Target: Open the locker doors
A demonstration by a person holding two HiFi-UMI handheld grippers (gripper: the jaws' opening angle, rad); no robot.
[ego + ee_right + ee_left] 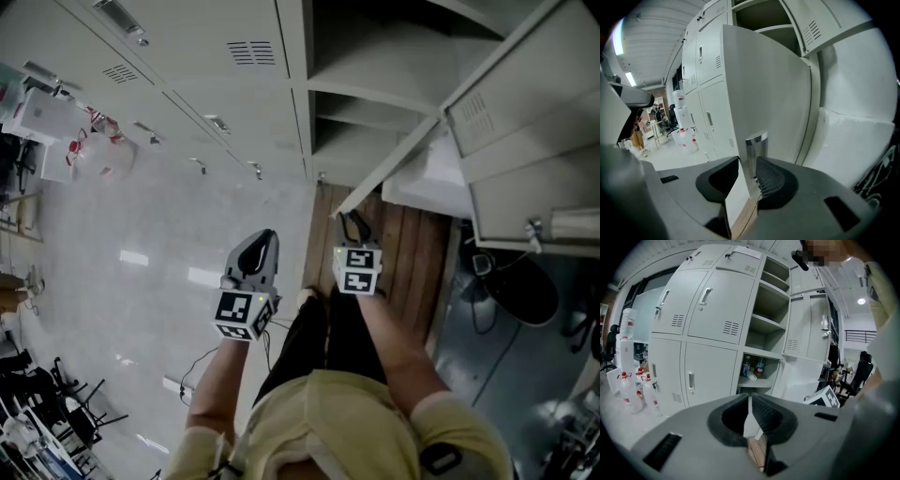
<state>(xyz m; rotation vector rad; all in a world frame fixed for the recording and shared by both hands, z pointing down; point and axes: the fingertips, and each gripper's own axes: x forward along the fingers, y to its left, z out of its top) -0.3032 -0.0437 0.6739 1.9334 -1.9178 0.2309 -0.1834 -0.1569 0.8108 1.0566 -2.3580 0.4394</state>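
right tool [749, 171]: clenched on the free edge of the lower locker door [764, 93]; the white panel stands between its pads, with the chrome handle [756, 150] just ahead of them; gripping at the handle edge, far from the hinge, likely gives the easiest swing
left tool [751, 405]: pads brought together on nothing; it hangs beside the right tool and apart from the cabinet, apparently kept free for another door
lower locker door: stands well out from the cabinet, so this door reads as largely open; in the head view its top edge [389, 167] shows as a thin line running from the right tool's tip towards the cabinet, above a strip of wooden floor [403, 244]
upper door [820, 23]: open too, above and to the right of the held door
open compartment [757, 380]: holds two bottles [746, 366] and a small white thing beside them, too small to name; the shelves above [766, 301] appear bare
closed lockers [712, 305]: left of the open column; doors flush, handles untouched, contents hidden; judged to be the part of the task left
jugs [628, 380]: large clear ones with red caps, on the floor by the far left lockers
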